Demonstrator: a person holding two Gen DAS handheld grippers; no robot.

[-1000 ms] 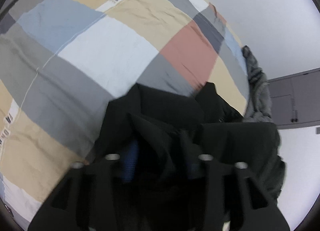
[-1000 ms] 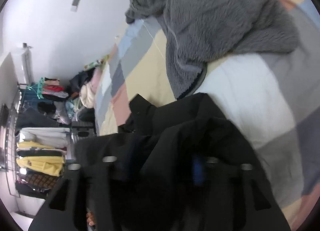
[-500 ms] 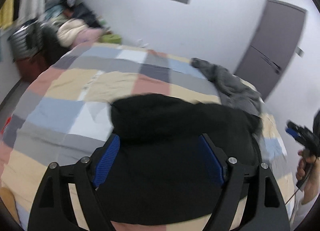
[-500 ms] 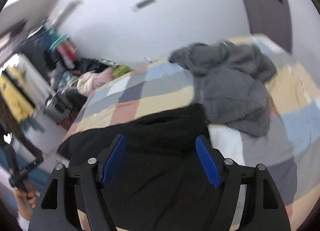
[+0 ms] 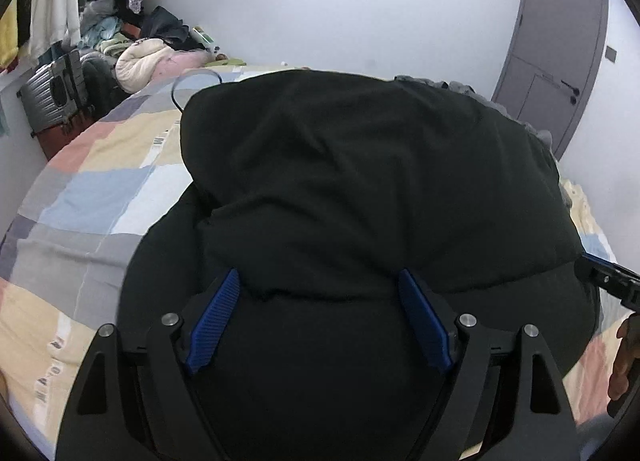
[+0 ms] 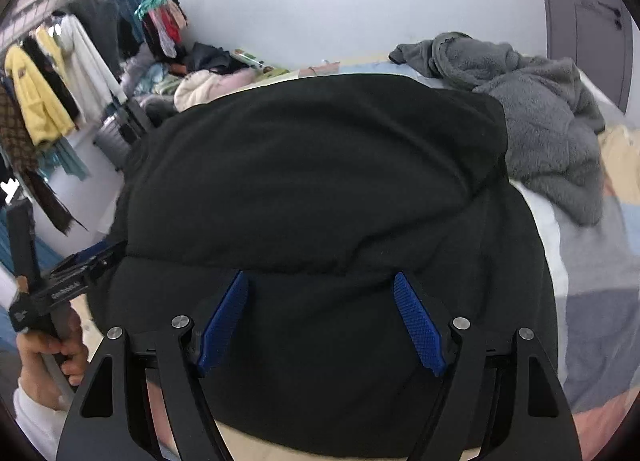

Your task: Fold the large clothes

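A black garment [image 5: 360,189] lies on the patchwork bedspread [image 5: 92,189], its upper layer folded over toward me. It also fills the right wrist view [image 6: 320,189]. My left gripper [image 5: 320,293] is open and empty, its blue pads [image 5: 216,317] spread just above the fold's edge. My right gripper [image 6: 320,289] is open and empty in the same way over the garment's right part. The right gripper shows at the left view's right edge [image 5: 608,281], and the left gripper at the right view's left edge [image 6: 80,265].
A grey fleece garment [image 6: 540,113] lies heaped on the bed beyond the black one. A clothes pile [image 5: 160,53], a suitcase [image 5: 56,89] and hanging clothes [image 6: 44,101] stand at the far left. A grey door [image 5: 560,45] is at the right.
Both grippers let go of the black garment and opened. They drew back and levelled out, and the garment now lies folded on the bed.
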